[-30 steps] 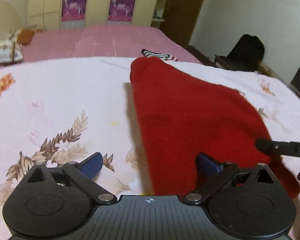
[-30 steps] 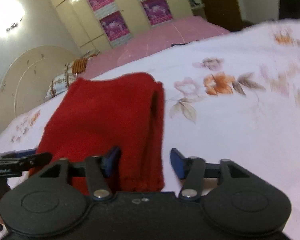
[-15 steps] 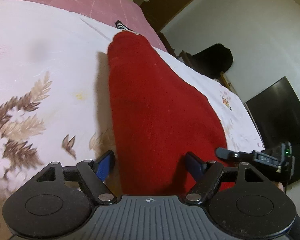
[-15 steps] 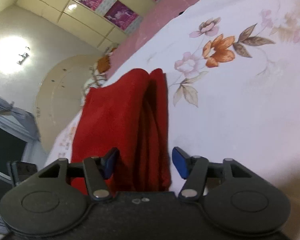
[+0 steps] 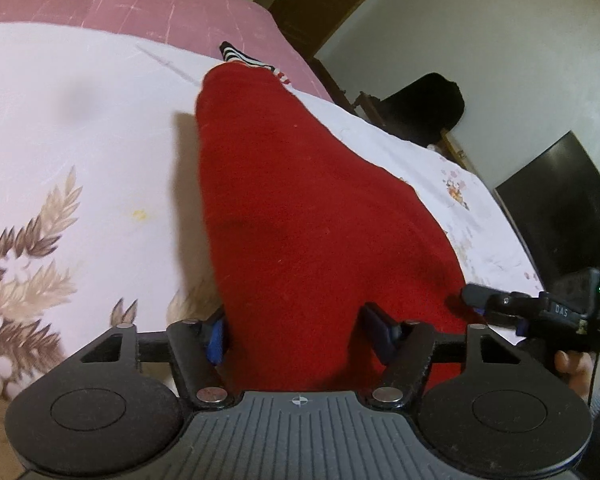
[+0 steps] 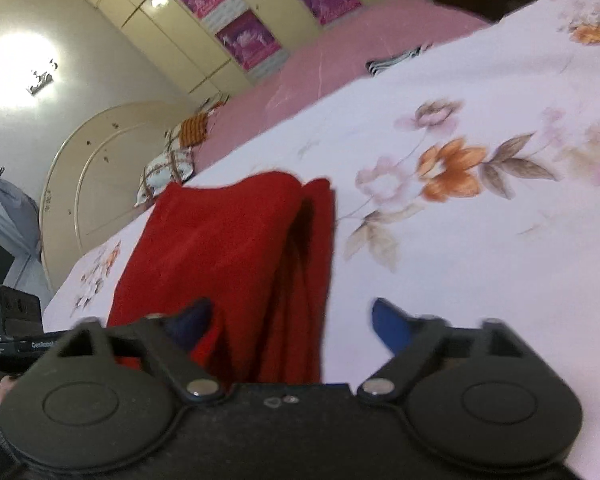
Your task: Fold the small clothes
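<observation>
A red folded garment (image 5: 300, 216) lies on the white floral bedspread (image 5: 60, 140). My left gripper (image 5: 300, 334) straddles its near end, blue pads on either side, jaws apart with cloth bunched between them. The right gripper shows at the right edge of the left wrist view (image 5: 540, 312). In the right wrist view the same red garment (image 6: 228, 264) shows layered folds; my right gripper (image 6: 292, 320) is open around its near edge, the right pad over bare sheet. The left gripper is at the left edge of that view (image 6: 16, 328).
A striped garment (image 5: 252, 58) lies beyond the red one, also in the right wrist view (image 6: 396, 60). Pink bedding (image 5: 120, 0) and pillows (image 6: 168, 164) lie farther back. A dark chair (image 5: 424, 108) and a black screen (image 5: 564, 208) stand to the right of the bed.
Both grippers moved in over the near end of the red garment, and the left jaws narrowed around it. The views tilted; the garment's near end is now bunched up.
</observation>
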Demonstrator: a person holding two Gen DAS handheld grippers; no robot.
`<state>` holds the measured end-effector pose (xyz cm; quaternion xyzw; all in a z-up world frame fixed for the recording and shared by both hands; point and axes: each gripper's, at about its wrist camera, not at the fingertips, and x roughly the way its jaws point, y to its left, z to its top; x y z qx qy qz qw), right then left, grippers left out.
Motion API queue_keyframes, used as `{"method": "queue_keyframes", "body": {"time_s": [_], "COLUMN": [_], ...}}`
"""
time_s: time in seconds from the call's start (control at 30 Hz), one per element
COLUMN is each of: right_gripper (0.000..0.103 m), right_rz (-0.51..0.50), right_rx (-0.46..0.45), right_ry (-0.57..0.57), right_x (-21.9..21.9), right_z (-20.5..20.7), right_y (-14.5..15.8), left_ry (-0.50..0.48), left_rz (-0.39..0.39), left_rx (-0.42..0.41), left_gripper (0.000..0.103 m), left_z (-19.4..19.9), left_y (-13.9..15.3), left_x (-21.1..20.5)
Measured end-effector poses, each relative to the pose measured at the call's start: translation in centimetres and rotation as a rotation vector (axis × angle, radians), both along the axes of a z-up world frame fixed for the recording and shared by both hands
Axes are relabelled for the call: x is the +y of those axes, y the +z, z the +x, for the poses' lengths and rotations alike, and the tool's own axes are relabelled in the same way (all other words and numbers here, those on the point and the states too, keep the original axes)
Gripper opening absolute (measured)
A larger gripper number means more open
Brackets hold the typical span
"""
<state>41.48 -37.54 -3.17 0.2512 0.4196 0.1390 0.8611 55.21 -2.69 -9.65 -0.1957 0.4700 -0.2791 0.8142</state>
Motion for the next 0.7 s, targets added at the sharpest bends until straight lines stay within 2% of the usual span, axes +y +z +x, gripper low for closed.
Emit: {"method": "queue_keyframes", "body": {"time_s": [0.07,0.17,0.27,0.3,0.33,0.37,0.43,0.5,0.53,0.63,0.7], "right_gripper": [0.081,0.085,0.085,0.077,0.058,0.049,0.042,0.039,0.038,0.035,0.032], "right_rz": [0.112,0.168,0.264,0.245,0.211,0.157,0.142,0.106,0.074,-0.103,-0.168], "right_rx": [0.085,0.109,0.145,0.127,0.116,0.107,0.088,0.055,0.039,-0.031,-0.055], "right_ry": [0.011,0.031,0.065,0.082,0.086,0.091,0.097,0.093,0.094,0.113,0.117], "right_x": [-1.2,-1.3,-1.0,-0.5,-0.5,0.1,0.8,1.3,2.1,4.6,5.7], "right_z": [0.2,0.6,2.0,2.4,2.8,2.9,2.9,2.4,2.3,1.6,1.2], "right_y": [-1.0,-1.6,-2.3,-2.2,-2.1,-1.8,-1.9,-1.6,-1.5,0.1,0.8], "left_ry": [0.010,0.006,-0.007,-0.009,-0.006,-0.003,-0.003,-0.007,-0.013,-0.014,-0.018], "left_rz": [-0.023,-0.031,-0.034,-0.040,-0.045,-0.046,0.005,0.071,0.085,0.111,0.104], "left_rx": [0.005,-0.002,-0.004,-0.004,-0.004,-0.007,-0.041,-0.088,-0.103,-0.132,-0.143], "left_gripper": [0.068,0.068,0.068,0.068,0.068,0.067,0.065,0.061,0.055,0.046,0.043], "left_z": [0.1,0.4,0.6,0.6,0.7,0.7,0.1,-0.4,-0.5,-0.8,-1.1], "left_y": [-0.3,-0.4,-0.3,-0.4,-0.4,-0.4,-0.1,0.3,0.5,1.4,2.1], "left_x": [0.1,-0.4,-0.5,-0.3,-0.2,-0.1,-0.6,-1.9,-2.3,-2.6,-2.3]}}
